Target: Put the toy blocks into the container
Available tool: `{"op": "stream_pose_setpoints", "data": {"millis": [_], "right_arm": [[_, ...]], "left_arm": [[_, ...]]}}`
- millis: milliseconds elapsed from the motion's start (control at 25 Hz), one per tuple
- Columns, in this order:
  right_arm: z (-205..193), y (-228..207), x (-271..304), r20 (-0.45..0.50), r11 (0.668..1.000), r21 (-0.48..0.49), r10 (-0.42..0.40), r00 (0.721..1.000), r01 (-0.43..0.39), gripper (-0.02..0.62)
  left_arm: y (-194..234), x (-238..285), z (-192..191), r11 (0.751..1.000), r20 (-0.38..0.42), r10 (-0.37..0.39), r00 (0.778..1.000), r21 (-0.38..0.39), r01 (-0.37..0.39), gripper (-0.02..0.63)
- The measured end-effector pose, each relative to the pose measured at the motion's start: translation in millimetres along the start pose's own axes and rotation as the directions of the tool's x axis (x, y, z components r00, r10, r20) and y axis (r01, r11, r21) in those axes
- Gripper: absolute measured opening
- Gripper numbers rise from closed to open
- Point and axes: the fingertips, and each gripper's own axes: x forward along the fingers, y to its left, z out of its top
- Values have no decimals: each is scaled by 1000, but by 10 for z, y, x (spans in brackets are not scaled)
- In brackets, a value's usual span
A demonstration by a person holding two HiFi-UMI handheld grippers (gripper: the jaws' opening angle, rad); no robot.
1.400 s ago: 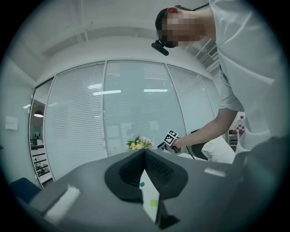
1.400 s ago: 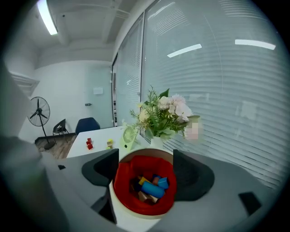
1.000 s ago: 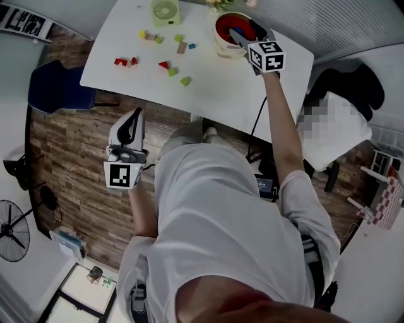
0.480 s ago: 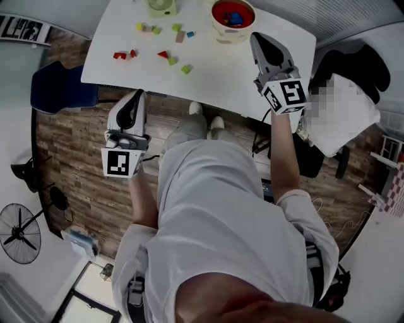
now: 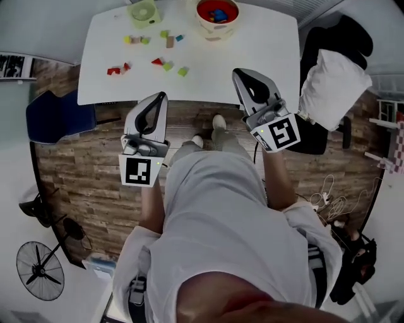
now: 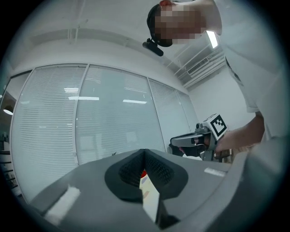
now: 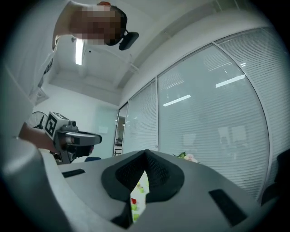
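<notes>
Several small toy blocks lie scattered on the white table [image 5: 252,50]: a red pair [image 5: 115,69], a red wedge [image 5: 156,61], green ones [image 5: 183,71] and a brown one [image 5: 169,41]. The cream container [image 5: 216,14] with a red inside stands at the table's far edge and holds blue and red blocks. My left gripper [image 5: 161,96] [image 6: 144,152] and right gripper [image 5: 238,72] [image 7: 146,152] are both shut and empty. They are held level in front of my body, near the table's front edge, pointing across it. Each gripper shows in the other's view.
A green round object [image 5: 144,11] stands at the table's far left. A blue chair [image 5: 53,117] is at the left, a black chair with a white cloth [image 5: 334,79] at the right. A fan [image 5: 41,271] stands on the wooden floor [image 5: 82,170].
My right gripper has pulled back from the container toward my body and shut. The left gripper has risen slightly toward the table edge.
</notes>
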Motion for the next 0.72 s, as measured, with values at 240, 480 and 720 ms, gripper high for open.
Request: {"op": "stream_pose_setpoints", "data": {"millis": [240, 480, 720], "right_arm": [[161, 743, -35, -14, 1000, 7, -16, 1000, 16, 0], [222, 1222, -330, -67, 998, -30, -64, 996, 62, 0], [386, 1414, -618, -58, 995, -46, -92, 994, 90, 0]], "left_arm": [[-142, -338, -143, 985, 33, -163, 986, -50, 165, -2], [-432, -558, -237, 962, 10, -266, 964, -60, 266, -3], [-695, -748, 90, 959, 64, -272, 960, -61, 276, -2]]}}
